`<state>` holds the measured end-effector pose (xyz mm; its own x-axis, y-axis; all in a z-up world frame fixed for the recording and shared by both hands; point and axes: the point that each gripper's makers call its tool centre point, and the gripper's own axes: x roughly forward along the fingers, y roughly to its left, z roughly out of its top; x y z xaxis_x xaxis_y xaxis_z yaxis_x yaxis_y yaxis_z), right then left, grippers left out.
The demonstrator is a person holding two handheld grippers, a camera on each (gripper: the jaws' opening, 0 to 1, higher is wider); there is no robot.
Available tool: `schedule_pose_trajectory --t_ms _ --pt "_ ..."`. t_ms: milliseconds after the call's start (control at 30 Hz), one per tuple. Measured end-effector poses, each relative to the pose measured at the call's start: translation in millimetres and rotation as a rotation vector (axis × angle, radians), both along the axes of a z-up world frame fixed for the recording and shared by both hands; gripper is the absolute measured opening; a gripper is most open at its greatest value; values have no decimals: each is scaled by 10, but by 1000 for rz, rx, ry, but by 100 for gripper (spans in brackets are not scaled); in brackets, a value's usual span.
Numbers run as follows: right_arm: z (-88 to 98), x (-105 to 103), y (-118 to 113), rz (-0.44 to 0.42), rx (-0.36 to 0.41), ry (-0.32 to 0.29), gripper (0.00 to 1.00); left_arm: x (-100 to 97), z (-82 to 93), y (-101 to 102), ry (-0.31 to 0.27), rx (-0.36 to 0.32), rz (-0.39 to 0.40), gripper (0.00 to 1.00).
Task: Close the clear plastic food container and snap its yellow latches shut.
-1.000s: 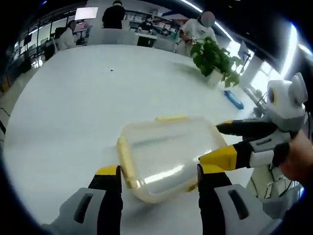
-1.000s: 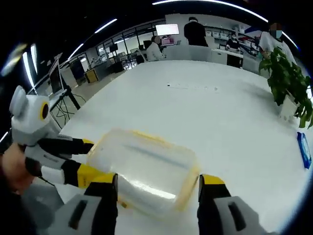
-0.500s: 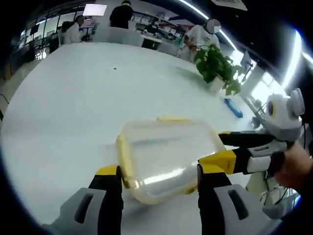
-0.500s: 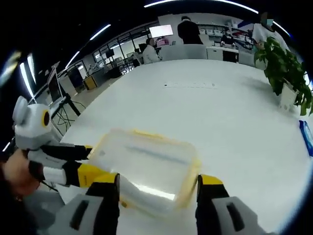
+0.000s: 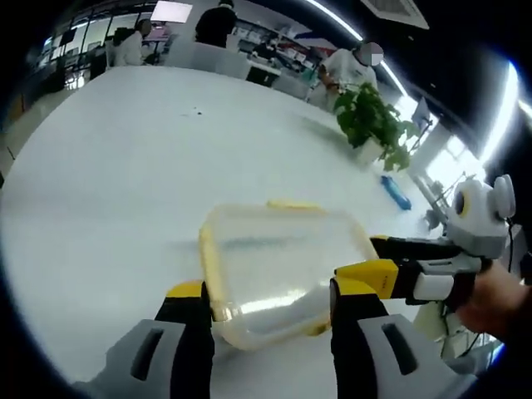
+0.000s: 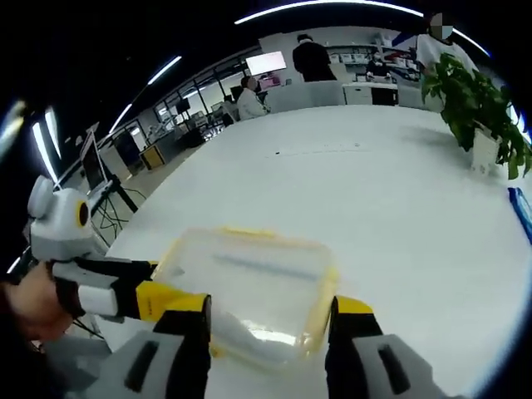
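- Left gripper (image 5: 266,291), jaws apart, straddles the container's near edge at six o'clock, probably to steady it.
- Clear rectangular plastic food container with yellow latches (image 5: 278,266) sits lidded on the white table (image 5: 108,166), centre.
- Right gripper (image 6: 268,306), jaws spread, brackets its opposite side.

Brightly lit from ceiling strip lights (image 6: 324,8) overhead (glare streaking the container lid (image 5: 278,303) between the fingers). Strongly bowed at the edges, softly blurred throughout.
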<state>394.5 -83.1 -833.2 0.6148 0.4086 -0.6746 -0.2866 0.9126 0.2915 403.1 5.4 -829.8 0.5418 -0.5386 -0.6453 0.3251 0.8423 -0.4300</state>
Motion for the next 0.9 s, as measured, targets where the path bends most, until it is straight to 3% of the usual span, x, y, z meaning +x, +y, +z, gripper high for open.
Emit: schedule_pose_trajectory --t_ms 333,900 --pt "33 75 127 2 4 -14 54 0 11 102 -11 -2 2 55" --pt "71 423 439 27 14 -41 54 298 11 416 -2 2 19 55"
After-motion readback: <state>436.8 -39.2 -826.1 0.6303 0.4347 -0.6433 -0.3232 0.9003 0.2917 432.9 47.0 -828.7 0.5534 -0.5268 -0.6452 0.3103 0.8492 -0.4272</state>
